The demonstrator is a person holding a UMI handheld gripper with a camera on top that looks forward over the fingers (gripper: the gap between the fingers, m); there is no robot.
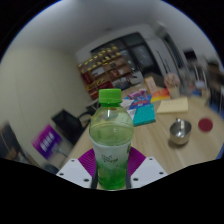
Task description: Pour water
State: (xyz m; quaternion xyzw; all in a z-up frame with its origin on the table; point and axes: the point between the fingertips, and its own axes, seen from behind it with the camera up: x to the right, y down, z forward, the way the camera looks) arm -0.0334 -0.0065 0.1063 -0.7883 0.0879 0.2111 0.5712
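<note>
Gripper (112,172) clamped on bottle (111,140), frame centre; green cap, green label, text unreadable.

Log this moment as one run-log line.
task: pour water | gripper: shut on green-capped bottle, upright | metal bowl: on table, beyond fingers | pouring: not begun

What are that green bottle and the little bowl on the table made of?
The bottle, standing between the fingers, looks like clear thin plastic: you see through its green-tinted wall, and its cap is opaque green, probably plastic. The bowl looks like bare polished metal, likely steel, going by its grey shine and bright glints. The table looks like pale wood or a wood-look laminate; I cannot tell which.
</note>
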